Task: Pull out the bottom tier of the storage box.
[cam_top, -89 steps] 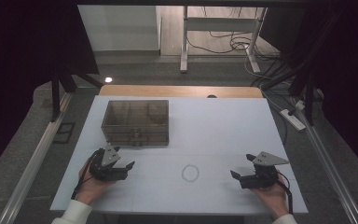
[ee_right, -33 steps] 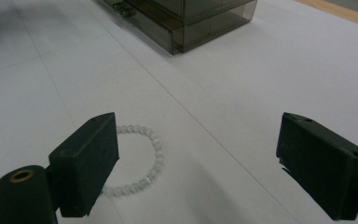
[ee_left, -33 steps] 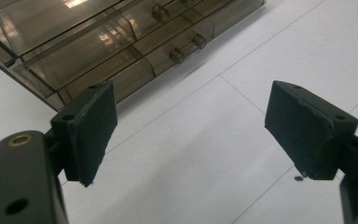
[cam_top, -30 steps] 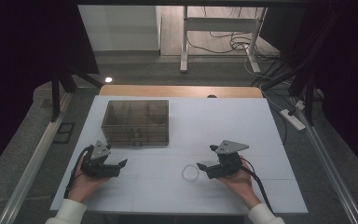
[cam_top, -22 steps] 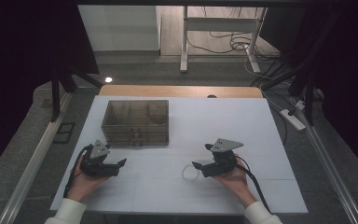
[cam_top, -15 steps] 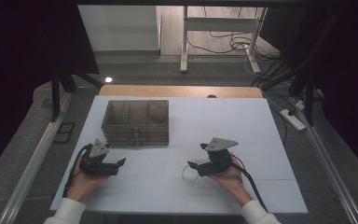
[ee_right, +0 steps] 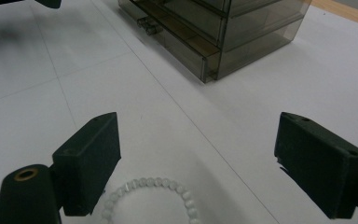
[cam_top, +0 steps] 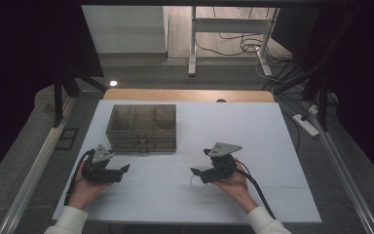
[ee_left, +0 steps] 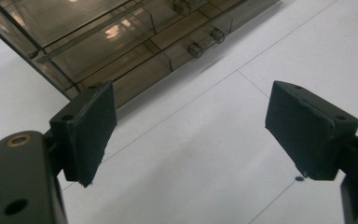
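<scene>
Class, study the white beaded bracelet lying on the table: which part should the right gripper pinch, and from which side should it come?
Pinch one stretch of the bead string, probably the arc nearest the right gripper, coming down from above. The white beaded bracelet lies flat as an open loop on the white table, so one jaw can go inside the ring and one outside. The jaws stand open above it.

Black two-jaw left gripper (cam_top: 111,171) and right gripper (cam_top: 202,174), each topped by a grey three-cornered plate and trailing a black cable; flat dark pads (ee_left: 93,128), brass-ringed screw holes, white sleeve cuffs (cam_top: 70,220) at both wrists
</scene>
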Tool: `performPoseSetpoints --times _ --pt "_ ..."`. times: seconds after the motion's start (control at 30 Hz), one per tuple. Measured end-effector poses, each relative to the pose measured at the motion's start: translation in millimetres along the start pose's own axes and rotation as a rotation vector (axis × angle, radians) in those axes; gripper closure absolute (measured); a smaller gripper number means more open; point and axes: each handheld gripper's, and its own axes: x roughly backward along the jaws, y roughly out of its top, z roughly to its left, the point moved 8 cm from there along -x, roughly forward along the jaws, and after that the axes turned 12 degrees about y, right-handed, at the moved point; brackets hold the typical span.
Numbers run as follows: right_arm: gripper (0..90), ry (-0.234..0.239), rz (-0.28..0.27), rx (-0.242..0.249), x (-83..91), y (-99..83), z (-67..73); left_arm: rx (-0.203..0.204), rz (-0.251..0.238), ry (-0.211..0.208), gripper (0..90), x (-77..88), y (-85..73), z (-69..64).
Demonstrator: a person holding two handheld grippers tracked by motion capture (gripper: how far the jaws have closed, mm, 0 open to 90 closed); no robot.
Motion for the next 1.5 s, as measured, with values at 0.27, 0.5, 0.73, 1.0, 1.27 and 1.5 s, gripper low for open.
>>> performPoseSetpoints --times 0.27,0.5,0.73,1.0,1.27,1.5 --pt "14.4 0.016 0.006 0.002 -9.3 2.5 2.1 0.01 0.007 0.006 17.4 -1.1 -1.9 5.6" --pt "14.4 0.025 0.009 0.004 -15.2 5.1 3.2 0.02 0.023 0.018 17.4 -3.6 -5.1 11.5" --pt "14.4 0.038 0.012 0.007 -23.0 8.2 5.7 0.034 0.029 0.026 17.4 -4.4 -7.7 17.9" --pt "14.8 0.047 0.019 0.008 -32.5 10.3 6.1 0.036 0.042 0.028 19.1 -8.7 -9.1 21.4" --pt "15.5 0.047 0.033 0.0 -40.3 9.3 3.8 0.035 0.068 0.027 20.5 -16.3 -11.1 24.0" --pt "16.2 0.043 0.036 -0.003 -44.2 10.3 2.7 0.034 0.078 0.031 21.3 -19.6 -11.9 26.2"
